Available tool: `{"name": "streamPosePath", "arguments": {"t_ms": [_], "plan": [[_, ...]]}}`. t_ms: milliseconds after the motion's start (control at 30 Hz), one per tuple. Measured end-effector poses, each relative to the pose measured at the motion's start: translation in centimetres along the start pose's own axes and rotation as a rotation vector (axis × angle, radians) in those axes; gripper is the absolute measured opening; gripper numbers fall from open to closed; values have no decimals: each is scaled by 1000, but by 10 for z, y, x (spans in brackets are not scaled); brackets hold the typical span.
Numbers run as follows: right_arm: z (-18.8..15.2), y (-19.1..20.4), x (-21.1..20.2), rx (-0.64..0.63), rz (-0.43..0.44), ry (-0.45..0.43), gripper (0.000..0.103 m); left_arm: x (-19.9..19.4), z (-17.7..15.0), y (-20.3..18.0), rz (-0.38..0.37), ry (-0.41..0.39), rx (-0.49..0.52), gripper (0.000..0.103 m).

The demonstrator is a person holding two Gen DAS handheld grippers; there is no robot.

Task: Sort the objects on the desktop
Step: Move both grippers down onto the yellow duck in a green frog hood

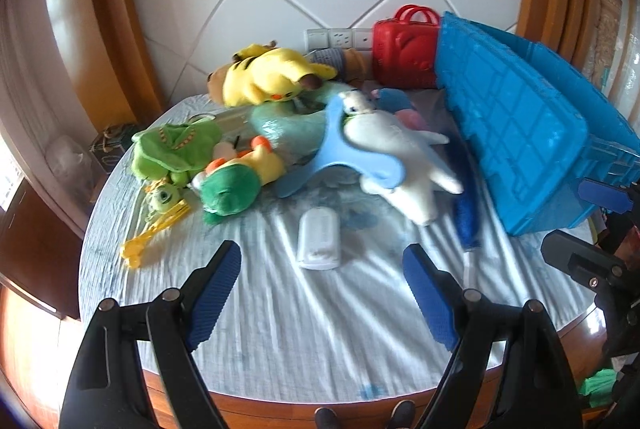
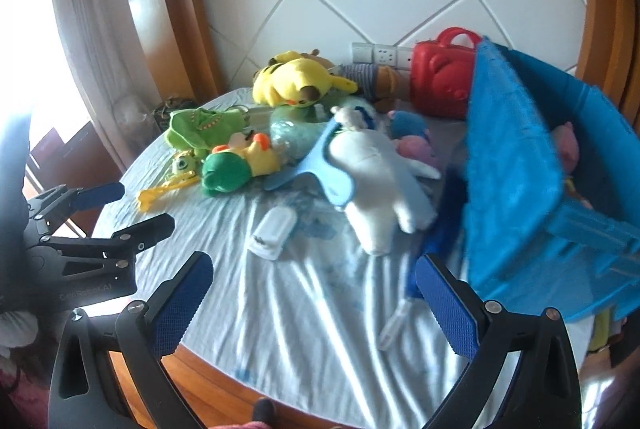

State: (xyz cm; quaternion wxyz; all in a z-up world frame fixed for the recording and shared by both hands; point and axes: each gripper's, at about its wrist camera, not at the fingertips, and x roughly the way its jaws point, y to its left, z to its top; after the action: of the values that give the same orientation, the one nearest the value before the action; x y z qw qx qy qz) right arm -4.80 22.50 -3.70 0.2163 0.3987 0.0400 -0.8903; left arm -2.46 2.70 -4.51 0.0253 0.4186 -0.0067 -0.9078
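Observation:
A pile of plush toys lies on the round cloth-covered table (image 1: 280, 309): a yellow Pikachu (image 1: 272, 77), a green frog plush (image 1: 176, 149), a green-headed duck (image 1: 232, 185), a white seal plush (image 1: 400, 157) with a blue hanger-like piece (image 1: 340, 149). A white case (image 1: 319, 239) lies in front. A blue brush (image 1: 466, 217) lies by the tilted blue crate (image 1: 528, 133). My left gripper (image 1: 322, 269) is open above the cloth near the white case. My right gripper (image 2: 314, 281) is open, near the crate (image 2: 516, 181) and the seal (image 2: 376, 173).
A red plastic bag-shaped box (image 1: 404, 49) stands at the back by wall sockets. A yellow toy fork (image 1: 154, 233) and a small green monster figure (image 1: 162, 197) lie at the left. A pink plush (image 2: 566, 149) sits inside the crate. The table edge is wooden.

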Motion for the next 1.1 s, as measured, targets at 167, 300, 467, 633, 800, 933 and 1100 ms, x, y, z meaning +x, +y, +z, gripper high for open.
{"name": "streamPosePath", "arguments": {"t_ms": [167,300,467,633,800,933,1100], "plan": [[12,36,37,14,18,18,103,24,-4,52,27,31,-31,83],[18,54,68,41,27,47,103,42,-8,88,46,56,-64,83],[27,72,104,24,57,96,103,65,-11,116,64,83,-95,83],[49,83,142,-18,95,131,103,91,-6,137,114,122,-148,83],[76,83,182,-52,156,163,103,122,8,145,148,149,-232,83],[98,79,212,-90,201,173,103,147,20,148,166,167,-292,83],[122,70,248,-104,215,201,103,181,27,144,182,205,-325,83]]}}
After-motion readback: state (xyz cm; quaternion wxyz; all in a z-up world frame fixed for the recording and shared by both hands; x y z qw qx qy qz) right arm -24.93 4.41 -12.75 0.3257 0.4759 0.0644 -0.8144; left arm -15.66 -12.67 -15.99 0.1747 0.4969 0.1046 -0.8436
